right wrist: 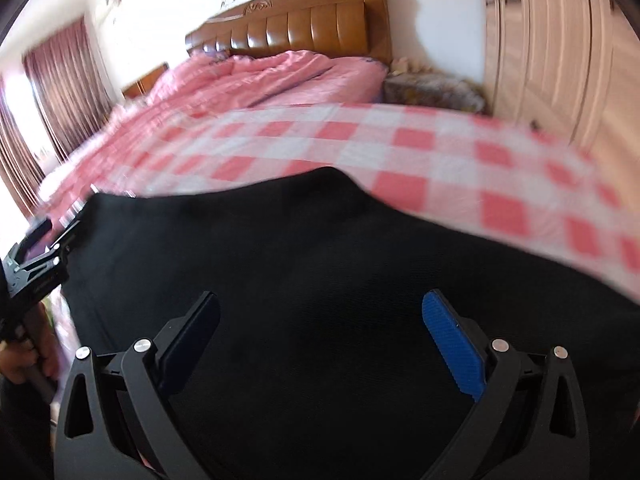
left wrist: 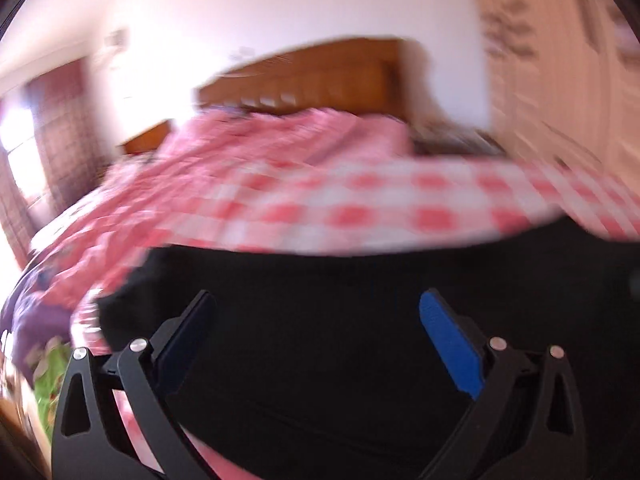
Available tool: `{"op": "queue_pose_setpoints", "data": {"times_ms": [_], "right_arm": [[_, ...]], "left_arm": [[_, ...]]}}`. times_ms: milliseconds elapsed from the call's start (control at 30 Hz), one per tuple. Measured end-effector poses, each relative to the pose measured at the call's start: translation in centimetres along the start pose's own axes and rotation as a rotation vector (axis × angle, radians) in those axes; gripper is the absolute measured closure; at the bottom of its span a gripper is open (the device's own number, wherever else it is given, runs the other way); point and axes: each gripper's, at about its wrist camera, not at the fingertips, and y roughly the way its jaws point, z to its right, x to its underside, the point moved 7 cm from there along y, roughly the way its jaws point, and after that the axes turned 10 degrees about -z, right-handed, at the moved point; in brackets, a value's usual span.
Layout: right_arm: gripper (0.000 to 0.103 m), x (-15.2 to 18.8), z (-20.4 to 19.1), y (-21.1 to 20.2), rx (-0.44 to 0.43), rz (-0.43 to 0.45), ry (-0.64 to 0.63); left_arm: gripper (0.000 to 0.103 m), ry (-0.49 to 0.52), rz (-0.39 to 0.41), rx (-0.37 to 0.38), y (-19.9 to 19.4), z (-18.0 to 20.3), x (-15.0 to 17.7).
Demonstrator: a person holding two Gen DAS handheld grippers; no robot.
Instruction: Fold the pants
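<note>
Over the black pants (right wrist: 320,280) (on a checked sheet (right wrist: 400,148)) — both hand-held grippers, left (left wrist: 318,316) and right (right wrist: 320,316), spread wide.

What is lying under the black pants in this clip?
The black pants lie on a pink-and-white checked sheet that shows around their far edge. What lies directly beneath the pants is covered.

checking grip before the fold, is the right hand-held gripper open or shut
Open: the right hand-held gripper has its fingers spread wide above the black pants, nothing between them.
</note>
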Motion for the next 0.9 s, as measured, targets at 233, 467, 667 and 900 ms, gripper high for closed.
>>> {"op": "queue_pose_setpoints", "data": {"times_ms": [233,467,667,900], "right_arm": [[0.005,5.1,6.0,-2.7,0.278,-0.02,-0.074],[0.005,11.7,13.8,-3.9,0.247,-0.051,0.059],[0.005,12.0,13.8,-5.6,0.255,-0.018,0.044],[0.004,12.8,13.9,-4.8,0.224,-0.004,0.07]], "left_arm": [[0.001,0.237,-0.11,0.04,1.4,7.9,4.8],[0.001,0.116,-0.178,0.14,3.2,6.9,5.4],[0.001,0.034,-0.226,0.231,4.2,6.0,5.8],[0.001,0.024,-0.222,0.241,4.3,6.0,5.6]]}}
